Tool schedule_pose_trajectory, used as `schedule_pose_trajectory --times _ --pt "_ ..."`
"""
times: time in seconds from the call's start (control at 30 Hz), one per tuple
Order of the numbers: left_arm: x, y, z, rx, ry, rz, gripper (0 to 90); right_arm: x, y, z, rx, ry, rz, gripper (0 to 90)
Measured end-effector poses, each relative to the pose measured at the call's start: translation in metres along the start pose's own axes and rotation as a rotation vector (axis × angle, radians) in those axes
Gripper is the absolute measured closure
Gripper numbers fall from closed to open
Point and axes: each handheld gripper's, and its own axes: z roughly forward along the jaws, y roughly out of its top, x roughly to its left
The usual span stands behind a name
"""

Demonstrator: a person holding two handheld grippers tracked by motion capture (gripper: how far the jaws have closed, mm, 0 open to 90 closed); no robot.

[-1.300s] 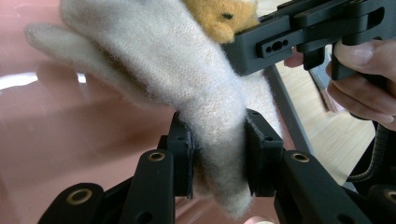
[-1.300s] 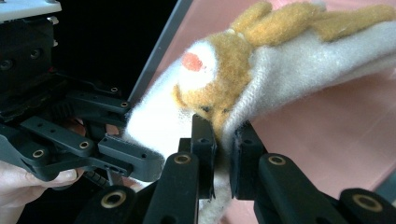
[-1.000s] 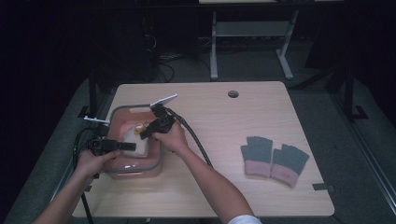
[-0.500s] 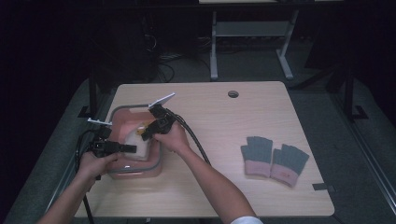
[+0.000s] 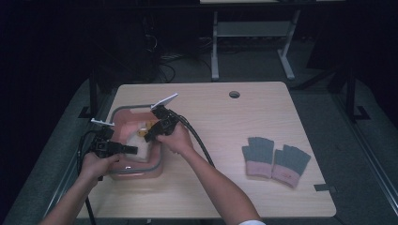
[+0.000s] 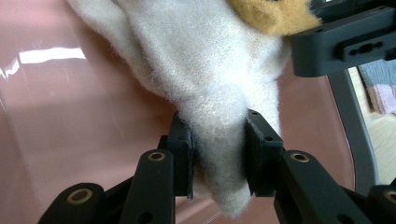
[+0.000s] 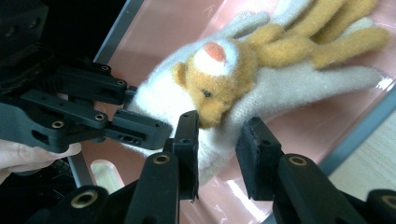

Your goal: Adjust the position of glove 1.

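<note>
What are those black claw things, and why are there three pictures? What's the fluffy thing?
A person sits at a wooden table holding a black pincher tool in each hand. One camera looks down from above; the other two ride on the pinchers, so you see along their claws. The fluffy thing is a white glove with an orange animal face, lying in a pink bin. The left gripper pinches the glove's edge tightly. The right gripper has just been opening; the glove sits between its claws, but they do not squeeze it. A grey and pink pair of gloves lies on the table, off to the right.
</note>
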Motion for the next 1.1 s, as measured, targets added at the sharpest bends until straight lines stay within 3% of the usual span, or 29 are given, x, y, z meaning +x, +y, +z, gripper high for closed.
schedule_pose_trajectory --times 0.37,0.47,0.7,0.97,1.1 --pt "-0.001 0.000 0.003 0.027 0.053 0.008 65.5 -0.001 -0.003 -0.018 -0.035 0.012 -0.003 69.9" --pt "-0.001 0.001 0.002 0.035 0.059 0.005 61.1 0.000 -0.003 -0.019 -0.042 0.021 -0.004 70.0" --pt "-0.003 0.006 -0.011 0.010 0.099 0.017 57.0 -0.001 -0.005 -0.022 -0.052 0.034 0.004 70.2" --pt "-0.007 0.010 -0.019 -0.012 0.114 0.047 63.9 -0.003 -0.008 -0.027 -0.069 0.048 0.010 70.2" --pt "-0.010 0.009 -0.005 0.036 0.125 0.074 64.1 -0.005 -0.010 -0.031 -0.081 0.048 0.012 70.3"
